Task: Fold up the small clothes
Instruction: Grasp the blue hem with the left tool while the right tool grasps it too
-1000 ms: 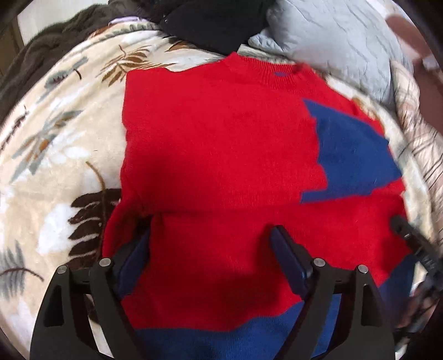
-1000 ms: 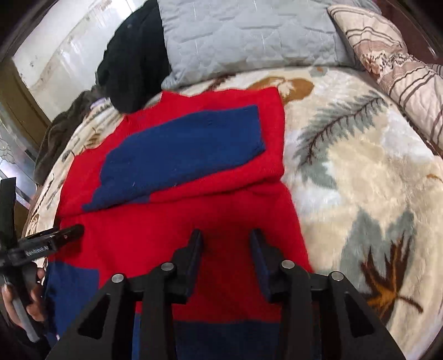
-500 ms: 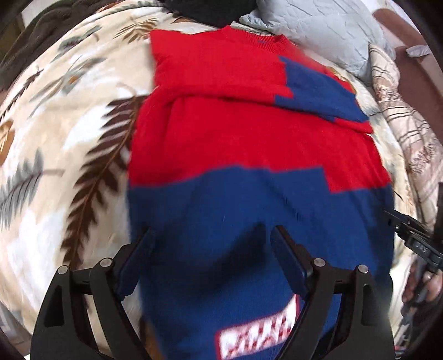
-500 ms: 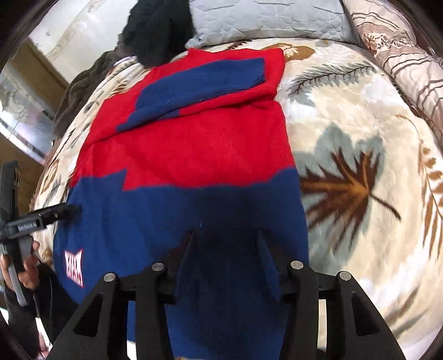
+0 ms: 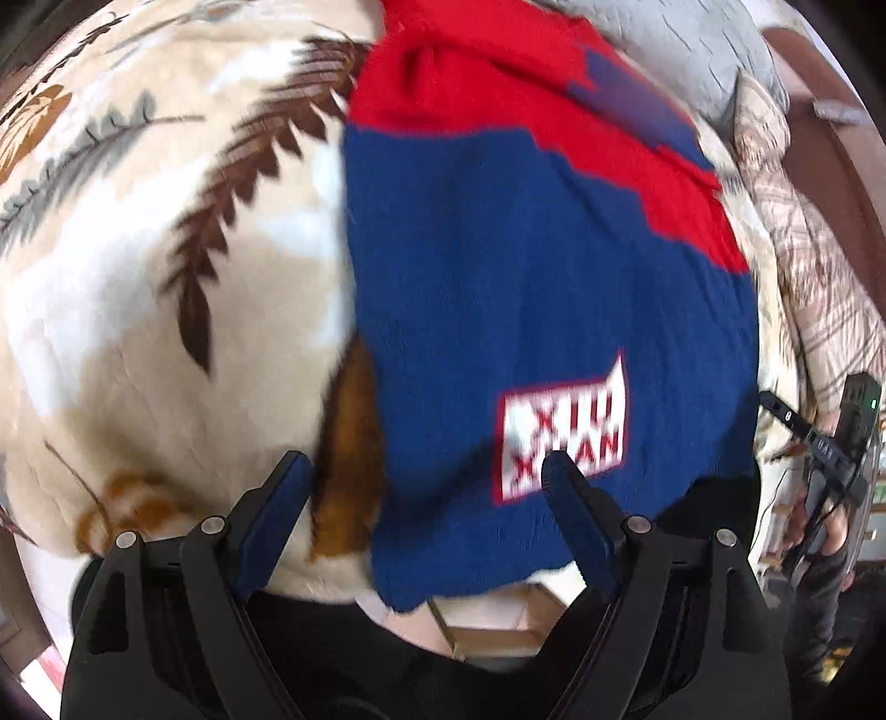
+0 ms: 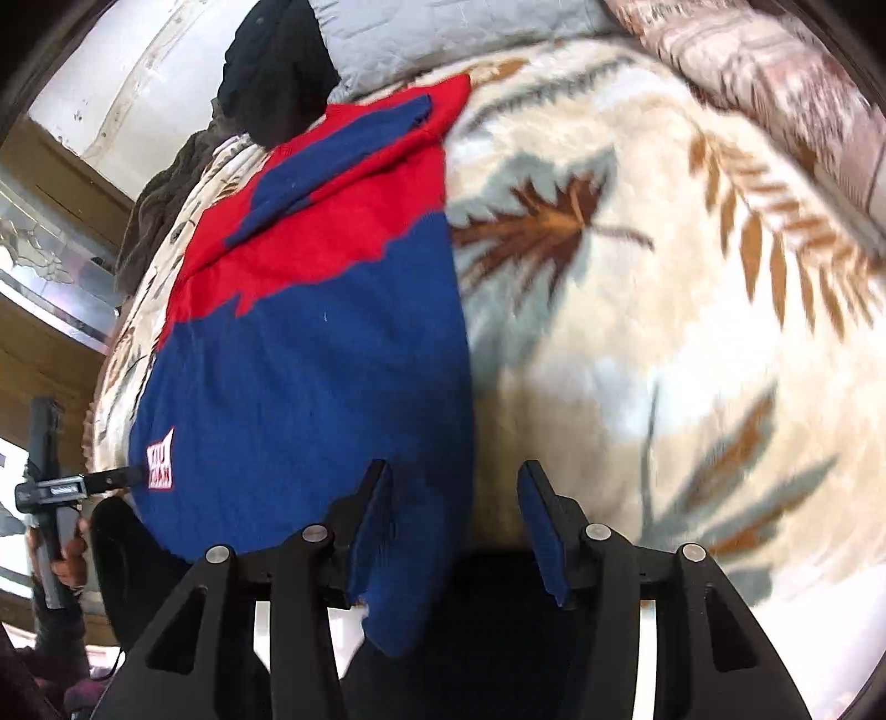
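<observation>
A red and blue knit sweater (image 5: 526, 266) lies flat on a leaf-patterned blanket (image 5: 138, 277), with its blue hem hanging over the bed's near edge. A blue sleeve (image 6: 332, 166) is folded across the red chest. A white patch (image 5: 565, 437) sits near the hem. My left gripper (image 5: 423, 471) is wide open over the hem's left corner, and the pads press on nothing. My right gripper (image 6: 454, 471) hovers at the hem's right corner (image 6: 410, 554). Its jaws are opening, the cloth's edge lies between them, and I see no grip. Each view also shows the other gripper at its side.
A grey quilted pillow (image 6: 443, 39) and a black garment (image 6: 271, 72) lie behind the sweater. A striped patterned pillow (image 5: 803, 238) runs along the right side. The blanket (image 6: 664, 332) stretches bare to the right. Below the bed edge I see dark trousers and floor.
Both grippers have drawn back from the sweater's red middle to its blue hem at the bed's near edge. The right jaws have spread wider. The sweater itself lies as before.
</observation>
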`<action>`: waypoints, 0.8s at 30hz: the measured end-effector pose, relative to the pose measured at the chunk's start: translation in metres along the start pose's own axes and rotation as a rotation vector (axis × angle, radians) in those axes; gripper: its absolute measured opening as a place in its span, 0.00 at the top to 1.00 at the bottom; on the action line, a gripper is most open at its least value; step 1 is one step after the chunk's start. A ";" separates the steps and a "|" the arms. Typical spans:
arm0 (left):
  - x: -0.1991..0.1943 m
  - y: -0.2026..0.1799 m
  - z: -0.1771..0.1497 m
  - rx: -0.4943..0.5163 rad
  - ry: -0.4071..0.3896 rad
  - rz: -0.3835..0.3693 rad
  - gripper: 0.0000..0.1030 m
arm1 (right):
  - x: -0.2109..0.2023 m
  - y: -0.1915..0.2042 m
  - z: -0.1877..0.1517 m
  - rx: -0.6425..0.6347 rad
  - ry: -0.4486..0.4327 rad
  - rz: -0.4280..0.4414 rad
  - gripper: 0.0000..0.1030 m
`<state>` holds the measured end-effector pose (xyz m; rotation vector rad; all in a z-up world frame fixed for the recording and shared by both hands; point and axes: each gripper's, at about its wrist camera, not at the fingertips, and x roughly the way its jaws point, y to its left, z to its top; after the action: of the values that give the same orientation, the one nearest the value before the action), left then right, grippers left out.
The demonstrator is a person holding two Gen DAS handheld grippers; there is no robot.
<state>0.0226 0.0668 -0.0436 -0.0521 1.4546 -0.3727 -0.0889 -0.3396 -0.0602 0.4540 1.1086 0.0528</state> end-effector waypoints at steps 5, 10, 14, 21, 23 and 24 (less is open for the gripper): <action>0.011 -0.013 -0.022 0.051 0.066 -0.016 0.17 | 0.018 0.013 -0.018 -0.087 0.112 0.126 0.51; 0.012 -0.022 -0.031 0.079 0.040 0.004 0.17 | 0.041 0.034 -0.018 -0.196 0.173 0.125 0.56; 0.007 -0.020 -0.035 0.078 0.015 0.023 0.53 | 0.045 0.037 -0.014 -0.242 0.194 0.114 0.95; -0.009 0.007 -0.032 -0.015 0.033 -0.202 0.93 | 0.017 0.043 -0.014 -0.230 0.103 0.320 0.95; -0.014 0.009 -0.029 -0.024 0.026 -0.276 0.93 | 0.007 0.045 -0.011 -0.213 0.047 0.396 0.95; -0.016 0.009 -0.026 -0.029 0.019 -0.314 0.93 | 0.004 0.046 -0.010 -0.205 0.031 0.416 0.95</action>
<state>-0.0017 0.0842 -0.0338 -0.3034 1.4729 -0.6092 -0.0872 -0.2934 -0.0498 0.4941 1.0119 0.5353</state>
